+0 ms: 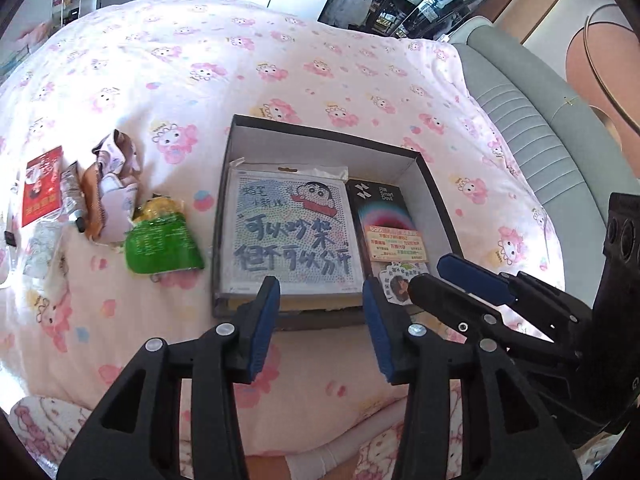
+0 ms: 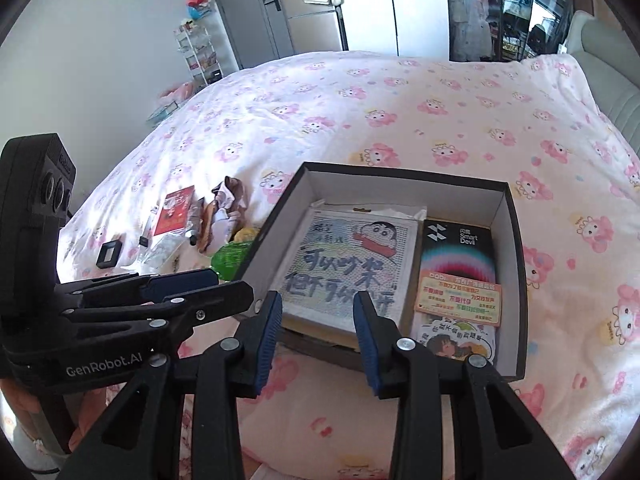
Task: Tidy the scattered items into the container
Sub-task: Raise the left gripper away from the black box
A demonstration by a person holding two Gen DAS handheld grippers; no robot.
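A dark cardboard box [image 1: 320, 130] [image 2: 400, 172] with white inner walls lies open on the bed. Inside it are a cartoon picture kit [image 1: 288, 232] [image 2: 344, 264], a black "Smart Devil" pack [image 1: 380, 204] [image 2: 456, 248] and some sticker cards. Left of the box lie a green pouch [image 1: 160, 240] [image 2: 228, 258], crumpled brown-and-white wrappers [image 1: 112, 184] [image 2: 226, 204], a tube [image 1: 72, 196], a red packet [image 1: 42, 184] [image 2: 174, 210] and a small black square [image 2: 109, 254]. My left gripper [image 1: 320, 286] [image 2: 230, 284] hovers open over the box's near edge, empty. My right gripper [image 2: 319, 300] [image 1: 430, 276] is beside it, open and empty.
The bed is covered by a pink cartoon-print sheet [image 1: 320, 60]. A grey padded headboard [image 1: 540, 120] runs along its right side. A white wire shelf [image 2: 200, 56] and grey doors stand beyond the far edge. Clear plastic packets [image 1: 40, 248] lie at the far left.
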